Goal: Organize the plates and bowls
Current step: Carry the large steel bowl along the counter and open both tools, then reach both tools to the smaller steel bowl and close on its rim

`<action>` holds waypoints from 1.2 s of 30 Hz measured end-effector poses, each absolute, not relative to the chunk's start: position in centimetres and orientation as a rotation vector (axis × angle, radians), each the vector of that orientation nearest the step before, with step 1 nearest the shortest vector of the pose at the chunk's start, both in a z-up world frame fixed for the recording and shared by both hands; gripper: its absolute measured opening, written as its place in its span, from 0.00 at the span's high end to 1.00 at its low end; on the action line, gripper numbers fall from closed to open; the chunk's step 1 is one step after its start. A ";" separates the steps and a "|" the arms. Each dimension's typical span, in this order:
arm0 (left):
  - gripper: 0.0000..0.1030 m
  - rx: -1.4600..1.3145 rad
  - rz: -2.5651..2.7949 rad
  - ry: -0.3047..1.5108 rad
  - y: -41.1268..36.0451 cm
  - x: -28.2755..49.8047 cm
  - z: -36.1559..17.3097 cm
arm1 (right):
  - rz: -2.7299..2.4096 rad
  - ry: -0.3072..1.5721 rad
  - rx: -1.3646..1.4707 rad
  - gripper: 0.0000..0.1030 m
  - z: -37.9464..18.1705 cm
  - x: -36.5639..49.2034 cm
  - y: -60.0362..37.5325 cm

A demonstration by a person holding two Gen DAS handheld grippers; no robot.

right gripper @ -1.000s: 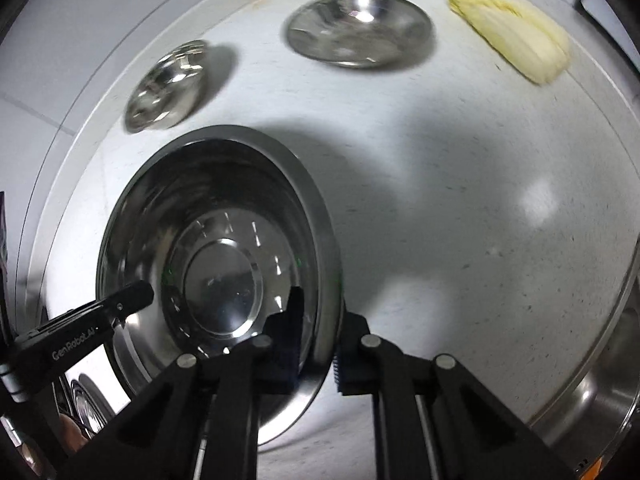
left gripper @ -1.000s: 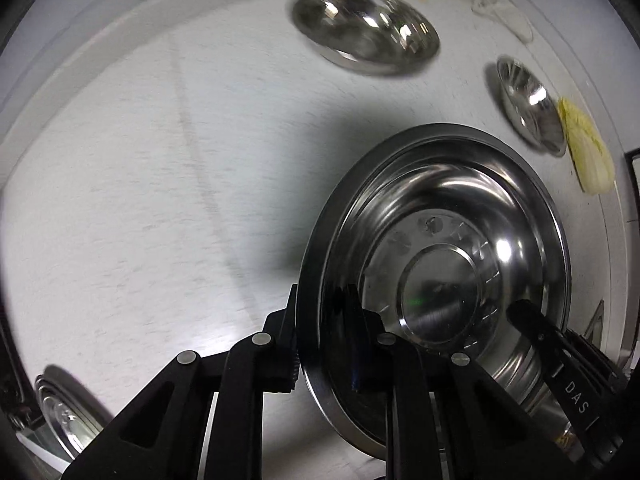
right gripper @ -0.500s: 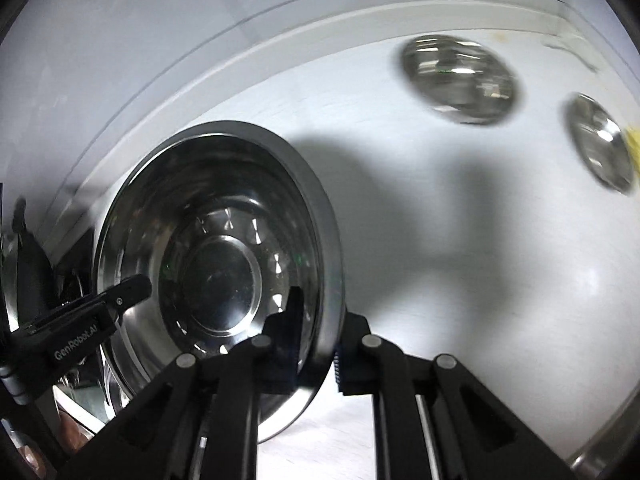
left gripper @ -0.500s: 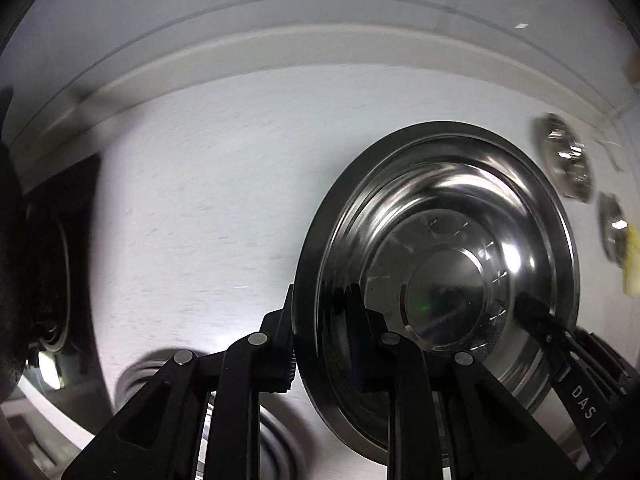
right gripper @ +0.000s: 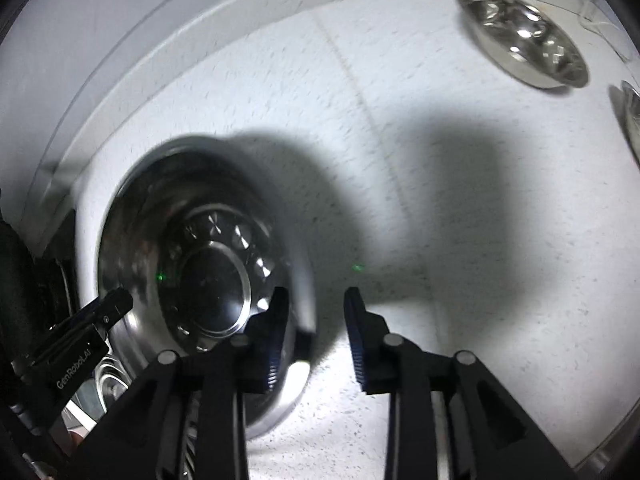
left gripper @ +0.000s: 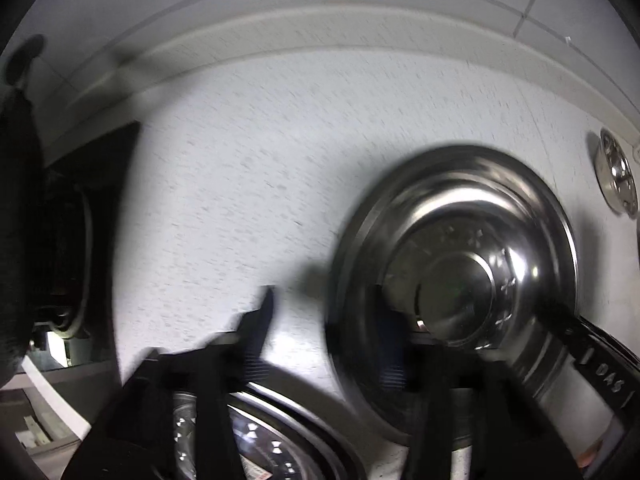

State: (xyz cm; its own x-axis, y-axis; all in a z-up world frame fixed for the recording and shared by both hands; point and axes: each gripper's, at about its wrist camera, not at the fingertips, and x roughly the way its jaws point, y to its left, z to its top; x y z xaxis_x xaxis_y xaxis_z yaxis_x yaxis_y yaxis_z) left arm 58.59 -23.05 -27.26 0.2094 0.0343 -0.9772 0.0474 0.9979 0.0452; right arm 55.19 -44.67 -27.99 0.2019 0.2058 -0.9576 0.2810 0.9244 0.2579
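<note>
A large steel basin [left gripper: 452,280] hangs between both grippers over the white counter; it also shows in the right wrist view [right gripper: 200,280]. My left gripper [left gripper: 324,344] is open, its jaws spread on either side of the basin's left rim. My right gripper [right gripper: 316,328] is open too, with the basin's right rim in the gap between the jaws. A second patterned steel basin [left gripper: 272,440] lies directly below, near the left gripper. The view is motion-blurred, so I cannot tell whether the upper basin touches the lower one.
A steel bowl [right gripper: 524,36] sits at the back right of the counter, with another steel dish [right gripper: 632,120] at the right edge. A small steel dish [left gripper: 616,176] shows far right. A dark stove area [left gripper: 64,240] borders the counter on the left. The wall ledge [left gripper: 320,28] runs behind.
Both grippers have opened and let go of the basin's rim. The basin has dropped lower in both views, over the basin lying below.
</note>
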 end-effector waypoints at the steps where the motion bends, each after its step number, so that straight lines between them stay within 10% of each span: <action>1: 0.39 0.067 0.006 1.337 -22.8 58.6 -26.6 | -0.057 1.375 0.440 0.71 -27.6 54.9 -45.1; 10: 0.36 -0.018 -0.118 1.246 -23.7 56.9 -20.2 | -0.083 1.168 0.549 0.70 -19.8 50.2 -50.6; 13: 0.13 0.002 -0.218 1.225 -27.5 58.0 -17.5 | -0.143 1.054 0.589 0.68 -16.8 48.6 -55.2; 16: 0.11 0.013 -0.301 1.214 -32.9 59.0 -16.7 | -0.201 1.015 0.618 0.54 -15.9 48.7 -59.8; 36: 0.11 0.067 -0.259 1.471 -54.6 71.1 -26.8 | -0.229 1.149 0.834 0.51 -27.2 60.5 -73.4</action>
State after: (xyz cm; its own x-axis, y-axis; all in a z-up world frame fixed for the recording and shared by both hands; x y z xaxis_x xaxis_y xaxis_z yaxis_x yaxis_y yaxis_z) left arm 71.11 -54.57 -26.84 0.0774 -0.1316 -0.9883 0.2132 0.9705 -0.1126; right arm 60.54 -73.41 -27.19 0.4240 0.2442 -0.8721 0.5597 0.6864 0.4643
